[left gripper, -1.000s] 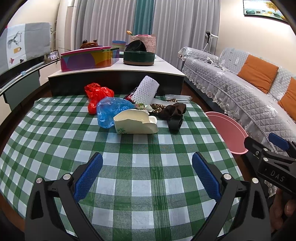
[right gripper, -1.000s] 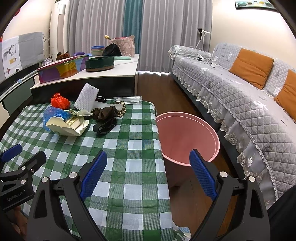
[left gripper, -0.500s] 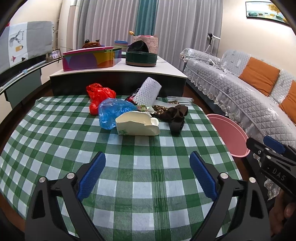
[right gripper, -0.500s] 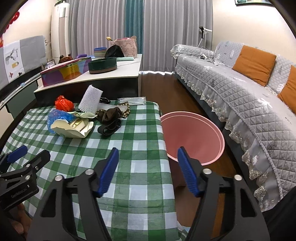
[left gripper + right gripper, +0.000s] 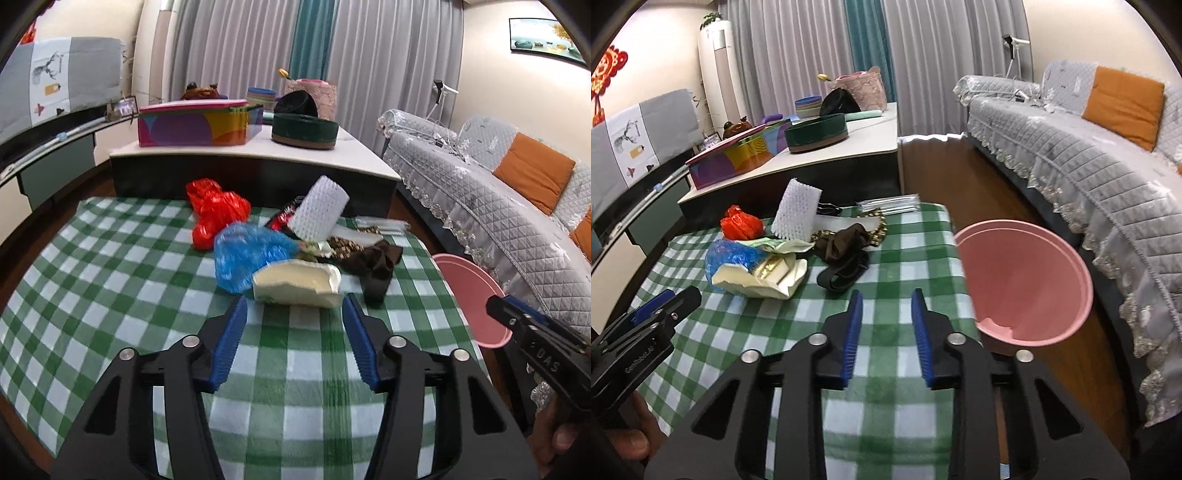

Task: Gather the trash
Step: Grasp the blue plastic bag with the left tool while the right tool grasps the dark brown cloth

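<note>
A: Left gripper (image 5: 293, 314) has nothing between its jaws, which are closing, about half apart. Right gripper (image 5: 884, 312) is the same: narrow gap, closing, nothing in it.

B: Progress?

A: Looks like nothing is collected yet. The pink bin (image 5: 1023, 280) shows only bare pink inside. All the trash sits in one pile on the green checked tablecloth (image 5: 110, 277).

B: What's in the pile?

A: Torn cream carton (image 5: 295, 282) nearest, blue plastic bag (image 5: 247, 254) left of it, red plastic bag (image 5: 214, 206) farther back. White foam net sleeve (image 5: 319, 214) stands up at the far side. Dark brown cloth (image 5: 376, 258) with a black strap (image 5: 842, 277) is on the right of the pile.

B: Relative to the grippers?

A: The carton is just beyond the left gripper's tips, roughly centred on the gap, not touching. The right gripper is near the table's right edge; the strap is ahead and a bit left, apart from it. The bin is on the floor to its right, beside the table.

B: Left to do?

A: Everything, I'd judge. The carton seems the first pick.
</note>
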